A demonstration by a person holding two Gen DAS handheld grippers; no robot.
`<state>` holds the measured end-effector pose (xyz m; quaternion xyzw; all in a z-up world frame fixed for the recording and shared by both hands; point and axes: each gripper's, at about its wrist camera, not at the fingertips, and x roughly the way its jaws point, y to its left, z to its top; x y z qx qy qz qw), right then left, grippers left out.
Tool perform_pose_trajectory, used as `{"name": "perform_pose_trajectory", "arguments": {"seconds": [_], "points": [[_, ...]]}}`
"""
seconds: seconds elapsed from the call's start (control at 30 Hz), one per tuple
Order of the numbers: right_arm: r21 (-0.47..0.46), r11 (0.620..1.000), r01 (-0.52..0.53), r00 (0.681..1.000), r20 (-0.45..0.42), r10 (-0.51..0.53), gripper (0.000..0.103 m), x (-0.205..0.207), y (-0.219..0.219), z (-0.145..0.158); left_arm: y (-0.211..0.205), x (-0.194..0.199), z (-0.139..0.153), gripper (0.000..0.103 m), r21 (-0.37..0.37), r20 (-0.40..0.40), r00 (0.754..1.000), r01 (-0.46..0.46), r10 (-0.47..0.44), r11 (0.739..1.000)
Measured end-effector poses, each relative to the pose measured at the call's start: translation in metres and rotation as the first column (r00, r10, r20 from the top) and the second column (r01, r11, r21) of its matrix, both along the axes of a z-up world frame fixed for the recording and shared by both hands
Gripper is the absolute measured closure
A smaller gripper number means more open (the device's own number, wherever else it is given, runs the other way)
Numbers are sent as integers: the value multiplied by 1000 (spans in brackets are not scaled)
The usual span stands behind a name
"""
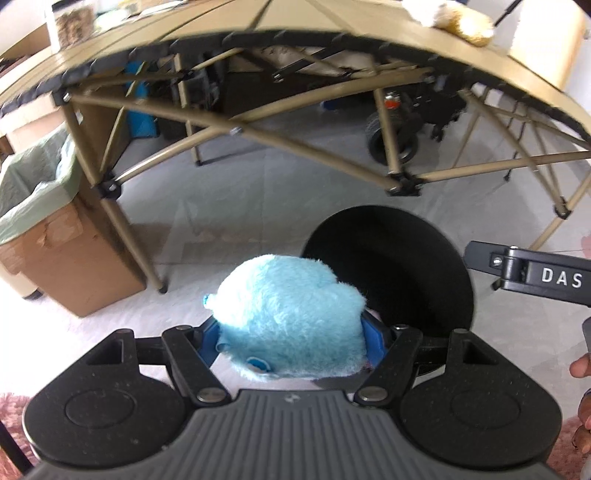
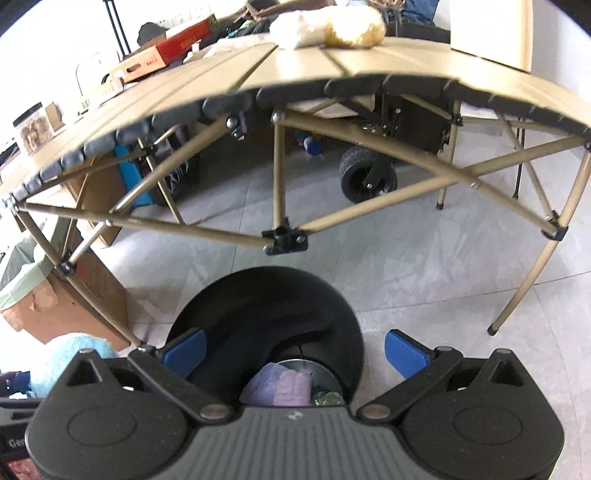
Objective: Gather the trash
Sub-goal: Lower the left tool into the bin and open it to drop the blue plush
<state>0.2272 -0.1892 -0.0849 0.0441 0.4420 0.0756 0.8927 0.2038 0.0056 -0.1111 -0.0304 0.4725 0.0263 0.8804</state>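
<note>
The left gripper (image 1: 291, 345) pinches a fluffy light-blue toy (image 1: 291, 317) just beside the open black bin (image 2: 266, 325) on the floor (probably to drop it in); the right gripper (image 2: 295, 350), spread and empty, hovers above the bin.

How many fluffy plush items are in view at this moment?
2. The light blue plush sits clamped in the left gripper beside the black bin. A cream and yellow plush lies on the folding table. Others may be hidden.
</note>
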Motion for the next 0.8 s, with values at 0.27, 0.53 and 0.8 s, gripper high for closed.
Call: {"name": "perform_pose_trajectory", "arguments": {"seconds": [0.27,0.53,0.8], "points": [[39,997,69,995,66,-72,0,-10,-34,28,-30,12,7,30,26,14,998,63,-63,998],[101,983,152,977,138,-165,0,-21,-78,57,-67,32,6,30,26,3,991,131,-131,991],[149,953,265,946,154,-287,0,-29,-125,66,-99,51,-3,30,3,-33,986,162,-162,987]]}}
